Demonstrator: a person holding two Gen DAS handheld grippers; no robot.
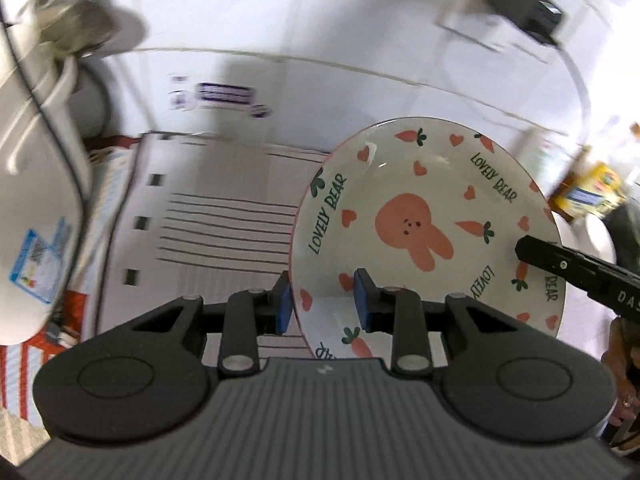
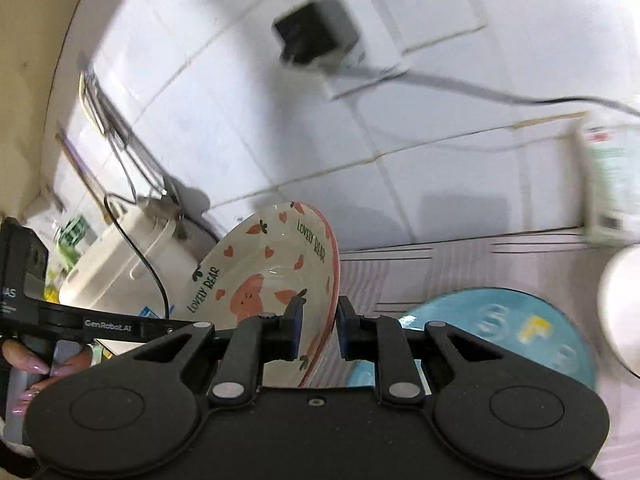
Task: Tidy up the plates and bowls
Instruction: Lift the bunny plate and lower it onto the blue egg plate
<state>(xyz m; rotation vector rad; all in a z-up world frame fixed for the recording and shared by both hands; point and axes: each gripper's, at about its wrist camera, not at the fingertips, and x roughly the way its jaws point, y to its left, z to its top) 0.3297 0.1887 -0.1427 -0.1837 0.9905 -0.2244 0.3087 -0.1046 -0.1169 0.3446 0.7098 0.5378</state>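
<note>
Mid-task: one plate lifted in both grippers, others not yet sorted.
White tiled wall [image 2: 440,80] with a black plug block [image 2: 316,34] backs a white striped countertop [image 1: 224,216]; a cream appliance [image 2: 120,256] stands left. Round cream ceramic plate with pink rabbit and carrots [image 1: 424,224] is tilted off the surface, left gripper [image 1: 322,300] clamped on its near rim, right gripper [image 2: 318,328] clamped on its pink edge. Round blue plate [image 2: 504,328] lies flat below, white bowl [image 2: 620,304] beside it, both unplaced I'd say.
</note>
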